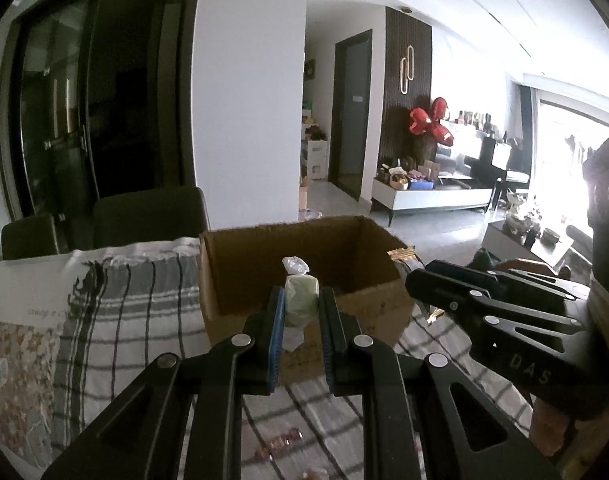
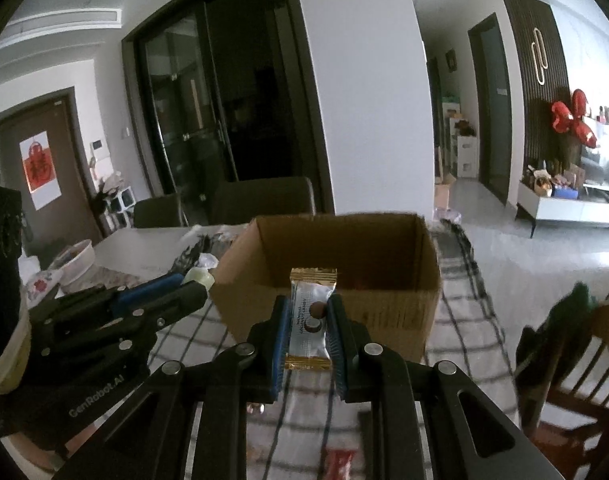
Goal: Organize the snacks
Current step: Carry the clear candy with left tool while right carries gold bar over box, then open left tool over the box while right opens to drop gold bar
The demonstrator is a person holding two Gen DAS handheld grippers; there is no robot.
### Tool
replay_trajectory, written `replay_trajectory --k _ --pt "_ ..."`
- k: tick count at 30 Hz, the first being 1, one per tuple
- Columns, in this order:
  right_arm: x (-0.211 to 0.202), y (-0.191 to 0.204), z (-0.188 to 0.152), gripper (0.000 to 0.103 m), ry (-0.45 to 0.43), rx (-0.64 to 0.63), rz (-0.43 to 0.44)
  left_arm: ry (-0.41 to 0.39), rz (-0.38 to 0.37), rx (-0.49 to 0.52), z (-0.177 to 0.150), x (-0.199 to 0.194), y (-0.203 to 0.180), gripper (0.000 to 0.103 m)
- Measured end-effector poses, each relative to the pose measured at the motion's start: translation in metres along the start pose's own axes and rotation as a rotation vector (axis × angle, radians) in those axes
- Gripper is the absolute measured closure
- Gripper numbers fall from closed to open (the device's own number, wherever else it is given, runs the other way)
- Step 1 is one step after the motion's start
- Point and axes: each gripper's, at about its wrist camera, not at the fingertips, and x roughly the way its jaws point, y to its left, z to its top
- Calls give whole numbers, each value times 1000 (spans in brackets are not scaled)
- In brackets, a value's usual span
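Note:
My left gripper (image 1: 301, 308) is shut on a pale green wrapped snack (image 1: 301, 298) with twisted clear ends, held just in front of the open cardboard box (image 1: 240, 276). My right gripper (image 2: 307, 316) is shut on a white snack bar with gold ends (image 2: 310, 312), held at the near wall of the same box (image 2: 384, 304). The right gripper shows in the left wrist view (image 1: 414, 280) beside the box, gold wrapper peeking out. The left gripper shows in the right wrist view (image 2: 198, 284) left of the box with the green snack (image 2: 200, 278).
The box stands on a checked tablecloth (image 1: 136, 320). Small wrapped snacks lie on the cloth near me (image 1: 280, 440), and a red packet (image 2: 338, 464) lies below the right gripper. Dark chairs (image 1: 148, 216) stand behind the table; a wooden chair (image 2: 584, 360) is at right. A bowl (image 2: 78, 260) sits far left.

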Motion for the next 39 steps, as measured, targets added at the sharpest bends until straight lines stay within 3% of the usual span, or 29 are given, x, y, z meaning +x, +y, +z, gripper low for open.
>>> replay_trajectory --k 7,17,18,20,21,23,28,31,39 --pt "22 -10 23 83 1 -9 -17 3 12 13 24 22 8 85" --pt "58 -26 36 83 40 -6 -58 49 29 -5 32 62 20 84" --pt "61 -27 37 83 44 -7 -63 47 36 -8 32 65 22 80" --pt "64 -27 39 82 46 -8 -75 46 39 -5 32 67 23 59" --pt "65 -28 39 81 46 -9 -84 42 46 -6 32 66 23 53" --pt "65 -28 37 65 48 -15 -97 33 60 -6 32 64 24 53" --pt "55 -28 32 64 35 -18 -117 30 66 -8 27 52 23 50" --pt "44 -24 26 56 18 -25 -126 20 77 7 22 40 20 49" --pt "18 -13 9 56 2 -20 -110 -22 78 22 3 2 10 49"
